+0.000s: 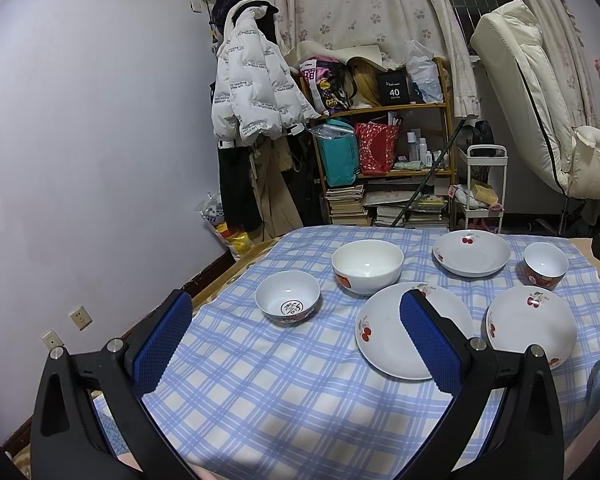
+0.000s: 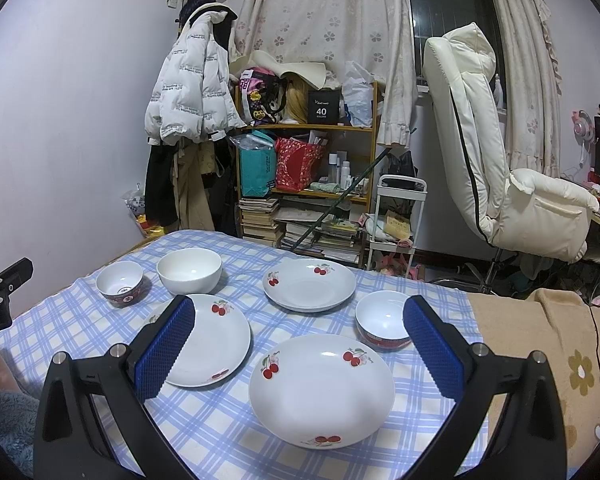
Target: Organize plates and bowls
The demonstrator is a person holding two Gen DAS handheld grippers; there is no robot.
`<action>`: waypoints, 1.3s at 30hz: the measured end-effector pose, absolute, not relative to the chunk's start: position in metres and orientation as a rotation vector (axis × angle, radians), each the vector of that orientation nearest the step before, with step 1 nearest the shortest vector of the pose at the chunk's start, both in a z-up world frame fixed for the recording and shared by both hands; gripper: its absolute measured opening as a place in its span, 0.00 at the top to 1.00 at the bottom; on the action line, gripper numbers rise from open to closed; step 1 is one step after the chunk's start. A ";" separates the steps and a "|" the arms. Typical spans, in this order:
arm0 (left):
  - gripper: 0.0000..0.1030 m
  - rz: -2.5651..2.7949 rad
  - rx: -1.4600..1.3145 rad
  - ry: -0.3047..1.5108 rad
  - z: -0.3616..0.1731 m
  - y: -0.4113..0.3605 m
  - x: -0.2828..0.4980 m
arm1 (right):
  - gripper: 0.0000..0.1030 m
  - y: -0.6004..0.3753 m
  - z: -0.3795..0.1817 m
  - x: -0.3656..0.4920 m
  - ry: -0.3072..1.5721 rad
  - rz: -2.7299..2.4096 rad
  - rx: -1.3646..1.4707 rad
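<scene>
Three white cherry-print plates lie on a blue checked cloth (image 2: 236, 432): a near one (image 2: 321, 390), a left one (image 2: 216, 340) and a far one (image 2: 309, 290). Three bowls stand there: a large white bowl (image 2: 189, 271), a small red-rimmed bowl at left (image 2: 119, 283) and another at right (image 2: 382, 326). In the left wrist view I see the same plates (image 1: 384, 332) (image 1: 531, 326) (image 1: 471, 253) and bowls (image 1: 367, 266) (image 1: 287, 297) (image 1: 545, 265). My left gripper (image 1: 296, 312) is open and empty above the cloth. My right gripper (image 2: 300, 316) is open and empty over the near plate.
A cluttered wooden shelf (image 2: 308, 160) with books stands behind the table. A white reclining chair (image 2: 500, 184) is at the right and a hanging white jacket (image 2: 192, 92) at the left. A beige blanket (image 2: 540, 344) covers the surface right of the cloth.
</scene>
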State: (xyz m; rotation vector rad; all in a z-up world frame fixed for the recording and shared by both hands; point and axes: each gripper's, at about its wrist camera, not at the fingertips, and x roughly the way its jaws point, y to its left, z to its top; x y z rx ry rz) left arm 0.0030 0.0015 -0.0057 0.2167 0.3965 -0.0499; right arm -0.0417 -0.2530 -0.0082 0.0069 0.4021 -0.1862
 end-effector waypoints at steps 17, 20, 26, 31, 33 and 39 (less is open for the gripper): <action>0.01 -0.048 0.219 0.391 -0.002 0.000 0.002 | 0.00 -0.251 -0.008 -0.041 0.402 -0.189 0.009; 0.01 -0.049 0.219 0.390 -0.001 -0.001 0.001 | 0.00 -0.251 -0.008 -0.042 0.398 -0.188 0.009; 0.01 -0.049 0.219 0.389 0.000 -0.001 0.000 | 0.00 -0.250 -0.009 -0.042 0.399 -0.188 0.009; 0.01 -0.048 0.220 0.391 -0.001 -0.001 0.000 | 0.00 -0.247 -0.010 -0.041 0.400 -0.189 0.008; 0.01 -0.050 0.218 0.393 -0.001 -0.001 0.001 | 0.00 -0.245 -0.011 -0.041 0.399 -0.189 0.009; 0.01 -0.047 0.213 0.460 0.000 -0.006 0.018 | 0.00 -0.255 -0.004 -0.030 0.443 -0.177 0.011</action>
